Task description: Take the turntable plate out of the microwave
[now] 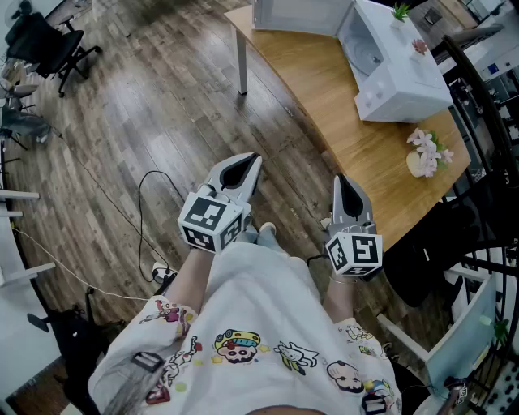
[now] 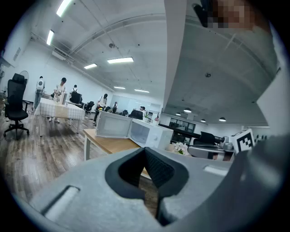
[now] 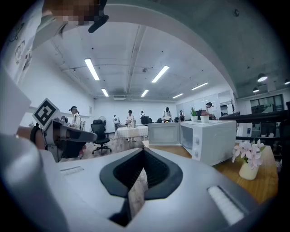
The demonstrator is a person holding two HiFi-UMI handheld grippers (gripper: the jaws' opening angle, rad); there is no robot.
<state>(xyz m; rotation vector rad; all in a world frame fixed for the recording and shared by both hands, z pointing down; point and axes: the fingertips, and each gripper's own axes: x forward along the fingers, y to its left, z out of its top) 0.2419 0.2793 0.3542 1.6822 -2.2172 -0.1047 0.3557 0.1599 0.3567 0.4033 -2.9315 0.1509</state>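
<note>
Head view alone: turntable plate [image 1: 367, 57] inside open microwave [image 1: 405, 83].

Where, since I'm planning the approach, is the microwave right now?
In the head view the microwave stands at the upper right on the wooden table, its door open, with a vase of pink flowers just nearer on the same table.

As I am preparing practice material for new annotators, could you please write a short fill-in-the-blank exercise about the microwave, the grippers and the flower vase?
The white microwave has its door ____.
The left gripper and right gripper both have their jaws ____, holding nothing.
The vase of flowers stands on the wooden ____, beside the microwave.
Missing words: open; shut; table.
</note>
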